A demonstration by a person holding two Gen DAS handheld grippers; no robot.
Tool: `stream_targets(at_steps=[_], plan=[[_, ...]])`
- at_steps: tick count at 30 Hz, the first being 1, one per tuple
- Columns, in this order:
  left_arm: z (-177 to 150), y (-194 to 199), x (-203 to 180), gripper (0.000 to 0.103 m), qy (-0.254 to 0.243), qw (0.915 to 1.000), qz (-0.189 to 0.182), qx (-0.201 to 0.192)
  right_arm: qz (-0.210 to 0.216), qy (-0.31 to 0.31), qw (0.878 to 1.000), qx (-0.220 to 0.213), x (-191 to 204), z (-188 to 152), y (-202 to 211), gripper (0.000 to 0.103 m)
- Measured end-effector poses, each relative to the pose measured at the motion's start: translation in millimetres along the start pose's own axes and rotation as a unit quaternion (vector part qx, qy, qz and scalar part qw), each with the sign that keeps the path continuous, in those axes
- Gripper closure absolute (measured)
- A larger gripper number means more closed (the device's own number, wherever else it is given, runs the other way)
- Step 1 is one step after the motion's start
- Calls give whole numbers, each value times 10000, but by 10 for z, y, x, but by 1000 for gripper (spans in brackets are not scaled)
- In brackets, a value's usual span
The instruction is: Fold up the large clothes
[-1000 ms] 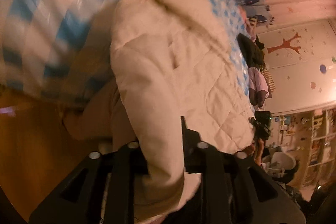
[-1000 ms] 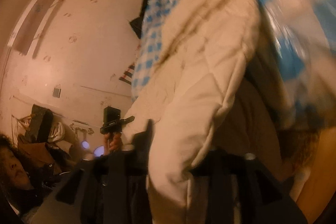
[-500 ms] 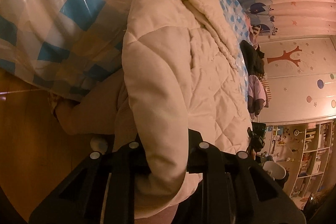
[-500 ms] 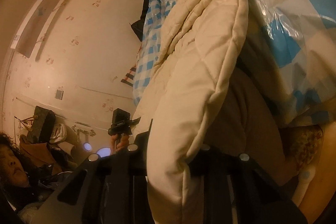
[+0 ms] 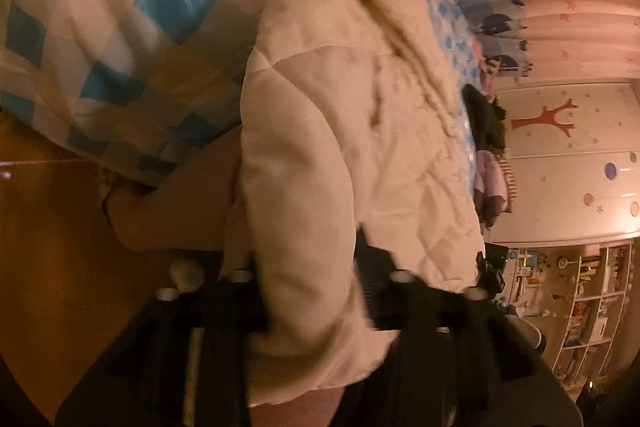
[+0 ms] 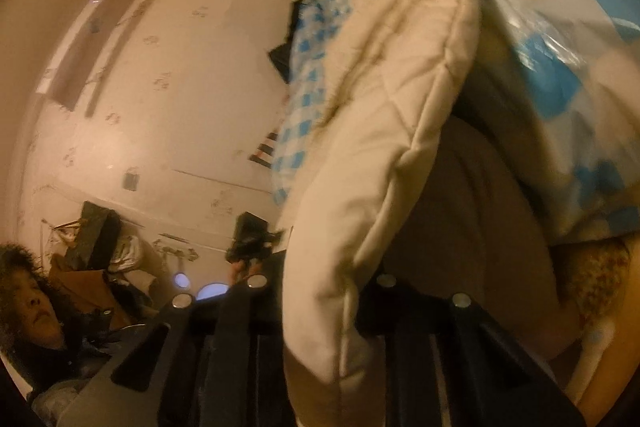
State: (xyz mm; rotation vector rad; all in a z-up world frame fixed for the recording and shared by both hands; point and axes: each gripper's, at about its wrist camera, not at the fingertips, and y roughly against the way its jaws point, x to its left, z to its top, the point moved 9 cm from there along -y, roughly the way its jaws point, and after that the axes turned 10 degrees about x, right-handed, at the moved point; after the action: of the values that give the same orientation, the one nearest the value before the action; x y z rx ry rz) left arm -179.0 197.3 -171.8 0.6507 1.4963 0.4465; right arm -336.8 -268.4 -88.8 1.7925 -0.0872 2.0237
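A cream quilted jacket lies across the blue and white checked bed cover, and its near edge hangs off the bed's side. My left gripper is shut on one thick fold of that edge, the fabric bulging out between the two black fingers. In the right wrist view the same jacket runs away over the cover. My right gripper is shut on the other end of the hanging edge. Each view shows the other gripper small and black at the jacket's far corner.
Wooden floor lies below the bed's edge. A leg in beige trousers stands against the bed between the grippers. Dark clothes are piled at the bed's far end, before shelves. A person sits low at the left.
The right gripper's fingers have drawn tighter on the jacket's fold. The left view has sunk a little, the jacket edge still pinched. The jacket has settled onto the bed cover.
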Motion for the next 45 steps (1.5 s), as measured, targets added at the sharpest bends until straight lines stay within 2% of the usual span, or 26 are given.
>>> stream_targets(at_steps=[6,8,9,11,12,13,16,17,18,19,22,27,32,35,40,45], plan=[[-61,306,-353,91,-501,9984,-107,-249,393,440,9982,-41,384,9,36,83],[-82,355,-404,90,-671,9974,-17,-246,397,381,9985,46,340,-9,55,77],[-90,352,-370,86,-664,9976,-2,-177,266,275,9992,140,256,-37,50,67],[-95,250,-227,63,-455,9989,21,92,152,90,9994,307,108,-111,32,52],[-100,221,-158,47,-377,9992,66,140,86,-12,9993,373,22,-158,22,51],[-108,180,-82,44,-291,9994,126,154,92,-95,9990,426,-42,-205,13,51],[-157,55,2,44,-218,9994,30,269,104,-132,9986,499,-99,-292,-4,53],[-170,46,-21,44,-299,9992,28,250,112,-59,9987,493,-71,-313,-18,60],[-168,52,-51,53,-346,9992,1,219,114,-15,9988,470,-58,-306,-10,72],[-166,68,-82,71,-384,9991,-48,199,139,44,9990,423,-22,-291,-3,78],[-107,199,-196,88,-410,9990,-193,42,310,362,9988,120,212,-155,58,81],[-78,476,-466,93,-631,9971,-271,-328,800,769,9936,-201,653,7,96,81],[-167,726,-676,93,-838,9945,-385,-488,1116,1045,9880,-240,898,-38,147,81],[-223,754,-625,93,-833,9948,-389,-441,1197,950,9878,-308,824,-112,204,81],[-116,660,-361,93,-362,9969,-564,-410,1409,555,9867,-590,553,-45,268,81],[94,768,-587,93,-507,9926,-802,-754,1605,634,9814,-838,636,235,293,81]])
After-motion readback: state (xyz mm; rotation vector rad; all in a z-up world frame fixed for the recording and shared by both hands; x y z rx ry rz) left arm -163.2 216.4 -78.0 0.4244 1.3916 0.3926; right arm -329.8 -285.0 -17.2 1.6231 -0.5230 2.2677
